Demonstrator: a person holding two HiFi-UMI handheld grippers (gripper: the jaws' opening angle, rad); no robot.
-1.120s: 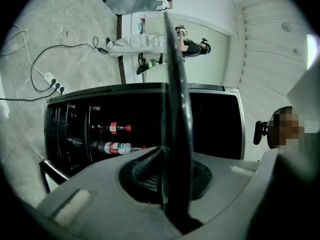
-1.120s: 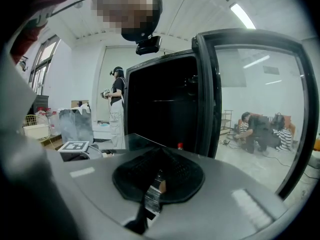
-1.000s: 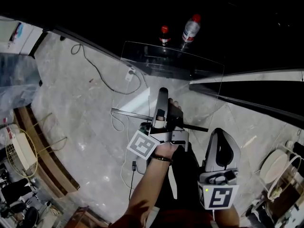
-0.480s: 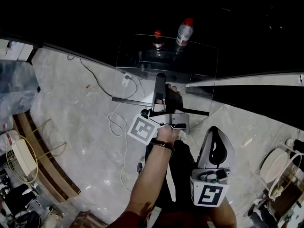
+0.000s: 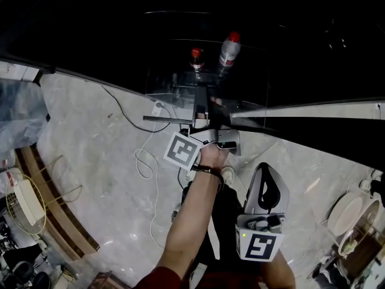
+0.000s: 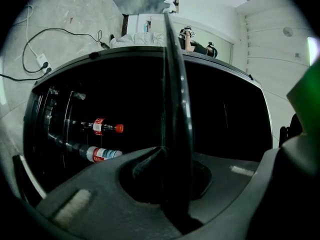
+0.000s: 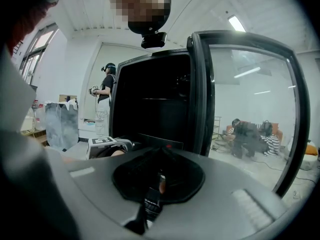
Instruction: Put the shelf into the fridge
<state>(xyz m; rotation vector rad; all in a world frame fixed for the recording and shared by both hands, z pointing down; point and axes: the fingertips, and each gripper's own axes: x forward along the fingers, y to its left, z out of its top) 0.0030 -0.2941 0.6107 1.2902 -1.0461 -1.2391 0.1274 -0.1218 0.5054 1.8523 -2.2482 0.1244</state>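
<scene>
Shelf: the glass shelf [image 5: 246,77] is held out flat before the person. Its far edge is already inside the dark mouth of the fridge [image 5: 108,23], and its dark front rail lies just outside.
Left claw: the left gripper [image 5: 203,104] is pinched hard on the middle of that front rail, and the left gripper view shows the pane edge-on between the jaws.
Right claw: the right gripper [image 5: 269,168] hangs low and well back from the shelf, with its jaws pressed together on nothing.
Inside: two red-capped bottles [image 5: 228,46] stand deep in the fridge, beyond the glass.
Poor view: the interior is black, so it cannot be made out whether the pane's side edges sit on any ledges.
Risk, grip: one narrow pinch at the centre carries the whole pane. Any twist of the wrist could let it swing, sag at a corner or slide out of the pads.
Risk, entry: a skewed push could jam a corner on the fridge wall, and too long a push could knock the bottles.
Risk, footing: a white cable [image 5: 144,161] loops across the floor beside the person's feet.
Floor: pale, veined stone tile [image 5: 90,131] that looks glossy.
Room: the right gripper view shows a bright white hall, the fridge door [image 7: 250,109] standing open, and other people at work in the distance.
</scene>
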